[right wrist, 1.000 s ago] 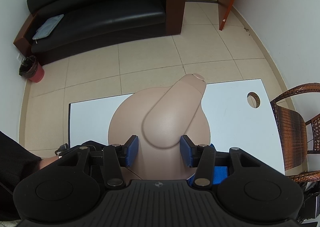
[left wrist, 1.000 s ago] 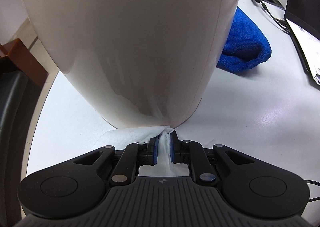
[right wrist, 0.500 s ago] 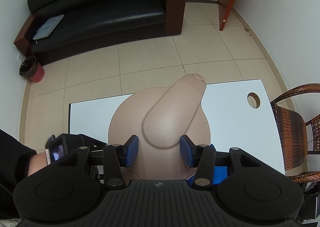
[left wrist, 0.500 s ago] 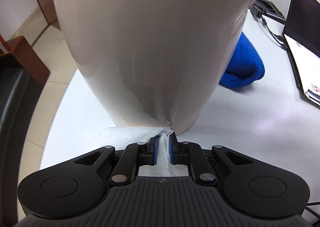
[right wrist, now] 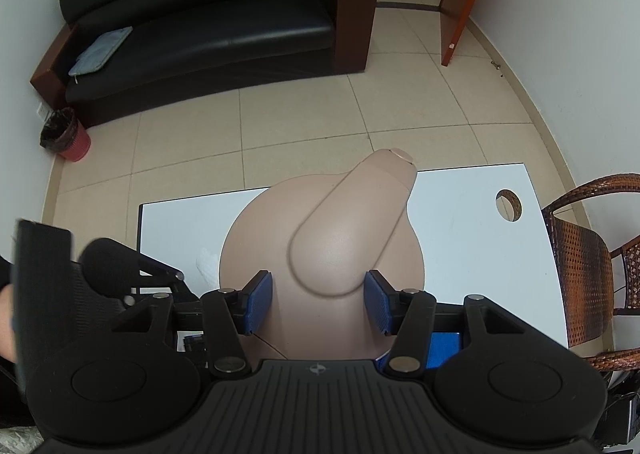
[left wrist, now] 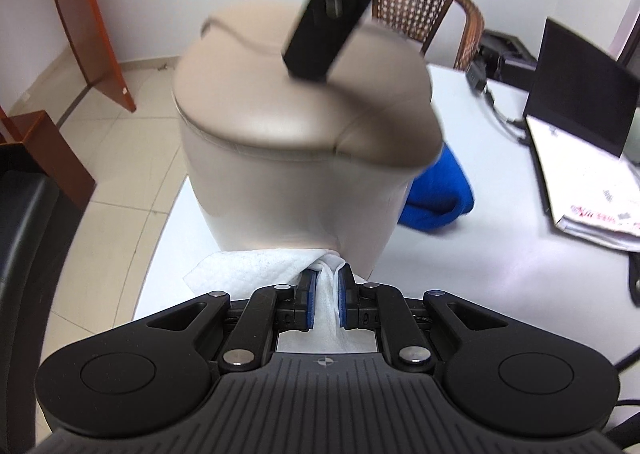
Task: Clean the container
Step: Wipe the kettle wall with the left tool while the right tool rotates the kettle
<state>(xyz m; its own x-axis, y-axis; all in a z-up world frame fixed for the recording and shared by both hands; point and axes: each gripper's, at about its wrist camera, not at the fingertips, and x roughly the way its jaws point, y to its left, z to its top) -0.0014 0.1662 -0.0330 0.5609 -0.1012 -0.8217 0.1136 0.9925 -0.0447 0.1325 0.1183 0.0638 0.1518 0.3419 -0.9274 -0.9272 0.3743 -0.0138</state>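
The tall beige plastic container with a domed lid (left wrist: 304,158) stands on the white bench (left wrist: 500,254). The left hand-held gripper (left wrist: 325,294) is clamped on a white paper wipe (left wrist: 256,268) held against the container's lower wall. The right hand-held gripper (right wrist: 318,304) straddles the lid's raised handle (right wrist: 348,230), its jaws opening, pads clear of it. A blue folded cloth (left wrist: 438,194) lies just behind the container.

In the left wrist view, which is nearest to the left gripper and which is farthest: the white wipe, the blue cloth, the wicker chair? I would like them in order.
From the left gripper:
1. White wipe: pinched between its pads, against the container's lower side.
2. Blue cloth: on the table, right of the container.
3. Wicker chair: behind the table, top of the view.
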